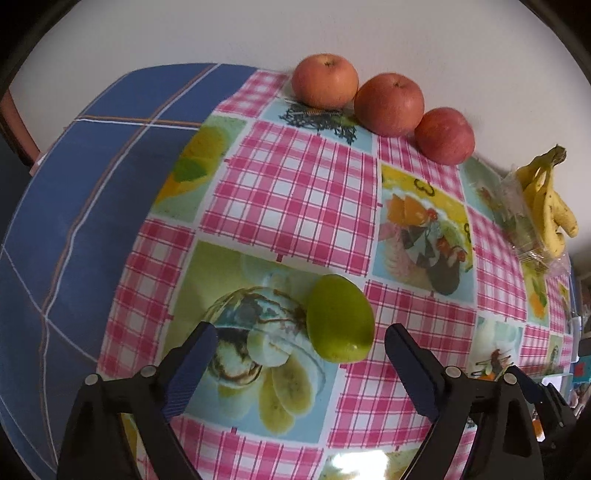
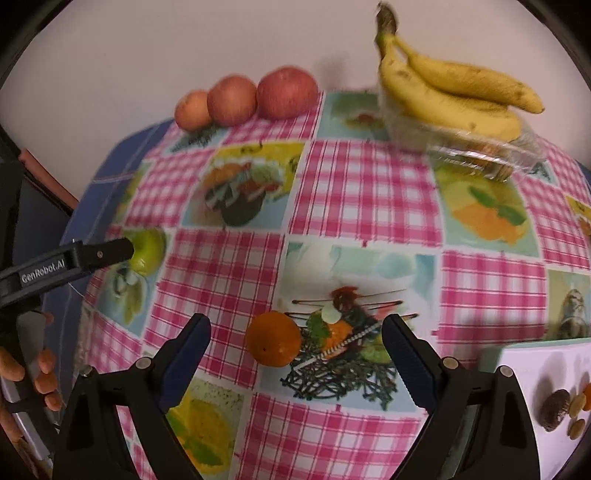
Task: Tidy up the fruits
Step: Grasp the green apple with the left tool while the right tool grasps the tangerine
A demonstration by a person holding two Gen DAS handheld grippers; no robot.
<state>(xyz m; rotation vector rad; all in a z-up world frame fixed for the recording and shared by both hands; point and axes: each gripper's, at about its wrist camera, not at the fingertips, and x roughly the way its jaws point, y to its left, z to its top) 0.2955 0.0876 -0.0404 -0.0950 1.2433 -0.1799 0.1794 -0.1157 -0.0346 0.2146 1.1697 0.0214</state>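
Left gripper (image 1: 299,334): released, jaws spread wide; a green fruit (image 1: 340,318) is seen lying on the desk (image 1: 295,192) between the fingertips, nearer the right one, touched by neither as far as can be told. In the right wrist view the same gripper is seen from the side, its finger crossing in front of the fruit.

Right gripper (image 2: 295,332): released, jaws spread wide; an orange (image 2: 273,338) is seen resting on the desk between the fingers, nearer the left one, not gripped.

Apples (image 1: 384,107): three, red, set in a touching row along the far desk edge by the wall (image 1: 258,33).

Bananas (image 2: 454,92): one yellow bunch, laid on a clear plastic tray (image 2: 480,153) at the far right of the desk.

Desk covering: pink checked cloth with printed food panels; a blue cloth (image 1: 92,184) is shown at its left side.

Box (image 2: 546,373): pale, printed with small fruits, at the near right.
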